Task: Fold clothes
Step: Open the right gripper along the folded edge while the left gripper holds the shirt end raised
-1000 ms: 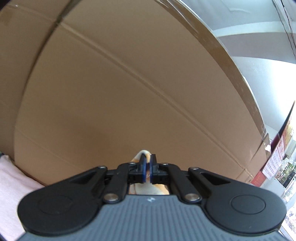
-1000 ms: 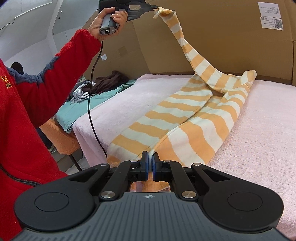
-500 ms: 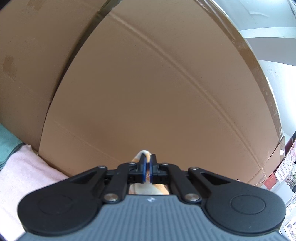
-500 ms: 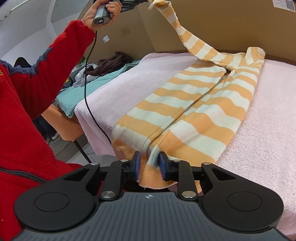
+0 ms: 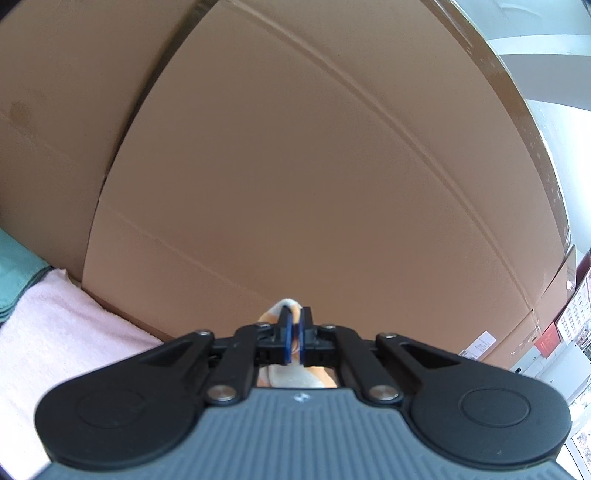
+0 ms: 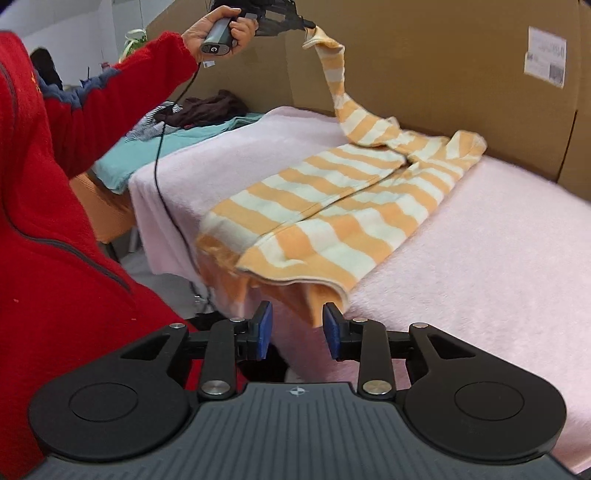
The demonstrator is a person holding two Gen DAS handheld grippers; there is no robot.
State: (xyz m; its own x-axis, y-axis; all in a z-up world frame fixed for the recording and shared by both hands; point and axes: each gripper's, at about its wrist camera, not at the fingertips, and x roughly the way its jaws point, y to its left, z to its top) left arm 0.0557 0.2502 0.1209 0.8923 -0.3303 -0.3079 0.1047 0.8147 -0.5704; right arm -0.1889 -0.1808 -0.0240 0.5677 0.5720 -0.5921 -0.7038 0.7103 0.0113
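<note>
Your left gripper (image 6: 308, 26) is raised high in front of the cardboard wall (image 6: 424, 66), its jaws closed on the cuff of one sleeve of the orange-and-cream striped top (image 6: 332, 206). In the left wrist view the blue pads (image 5: 288, 339) sit nearly together with a small fold of the cloth (image 5: 284, 307) poking out past them. From that pinch the sleeve hangs down slack to the body of the top, which lies flat on the pink blanket (image 6: 480, 251), collar end near the wall and hem toward you.

Your right gripper (image 6: 297, 332) has its jaws wide apart and holds nothing. The hem of the top droops over the near edge of the blanket just beyond and above the two blue pads, the lowest flap of cloth hanging close to the right pad; whether it touches is unclear.

Your left hand (image 6: 221, 29) grips the handle, red sleeve (image 6: 122, 96) stretched out, a black cable (image 6: 162, 162) trailing down from it
</note>
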